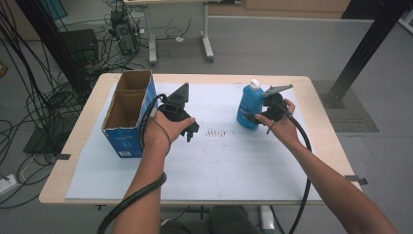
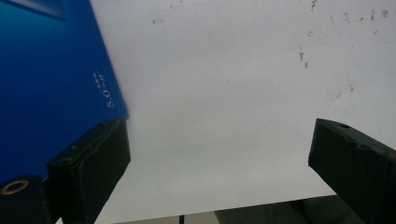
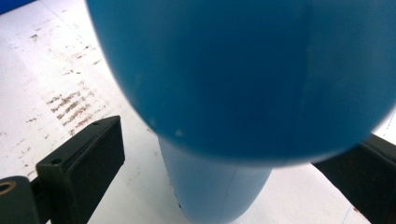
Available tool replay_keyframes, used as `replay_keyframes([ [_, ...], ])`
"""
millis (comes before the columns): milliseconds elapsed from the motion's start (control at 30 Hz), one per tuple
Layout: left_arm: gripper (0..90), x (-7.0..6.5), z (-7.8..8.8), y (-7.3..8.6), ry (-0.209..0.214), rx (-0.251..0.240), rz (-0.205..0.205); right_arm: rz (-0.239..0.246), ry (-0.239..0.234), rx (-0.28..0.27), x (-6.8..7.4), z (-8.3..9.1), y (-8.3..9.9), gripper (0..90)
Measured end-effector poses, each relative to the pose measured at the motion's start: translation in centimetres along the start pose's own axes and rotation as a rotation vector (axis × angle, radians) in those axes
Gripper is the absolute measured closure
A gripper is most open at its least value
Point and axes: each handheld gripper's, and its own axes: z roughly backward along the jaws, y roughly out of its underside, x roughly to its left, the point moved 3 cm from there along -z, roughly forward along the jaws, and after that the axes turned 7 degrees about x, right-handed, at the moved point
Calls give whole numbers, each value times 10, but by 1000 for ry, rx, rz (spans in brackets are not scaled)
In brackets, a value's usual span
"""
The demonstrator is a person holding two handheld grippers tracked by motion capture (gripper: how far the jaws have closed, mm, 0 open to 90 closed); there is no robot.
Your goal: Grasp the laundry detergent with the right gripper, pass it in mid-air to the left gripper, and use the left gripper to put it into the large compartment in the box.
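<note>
A wooden table (image 1: 321,141) carries a white sheet (image 1: 229,165), and on its left part stands an open blue cardboard box (image 1: 127,114) with two empty compartments. The left hand (image 1: 163,130) holds the left gripper (image 1: 191,132) just to the right of the box, above the sheet; in the left gripper view its jaws stand spread wide with nothing but bare white sheet between them, and the blue side of the box (image 2: 51,88) sits right beside one jaw, though contact cannot be told. On the right part of the sheet a blue bottle (image 1: 250,106) with a white cap stands upright. The right hand (image 1: 281,124) brings the right gripper (image 1: 258,117) up against the bottle's right side. In the right gripper view the bottle (image 3: 243,79) looms very near and blurred between the parted jaws, with a clear gap left beside one jaw, so the jaws are not pressed onto it. Dark speckled marks (image 1: 216,132) stain the sheet between the two grippers.
</note>
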Motion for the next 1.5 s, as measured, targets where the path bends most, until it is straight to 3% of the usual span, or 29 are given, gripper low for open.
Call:
replay_keyframes([
  [533,60,-1,0,0,2,-6,0,20,0,-40,3,-2,-3,25],
  [1500,59,-3,1,-1,1,-9,-3,17,-1,-58,1,0,-3,23],
])
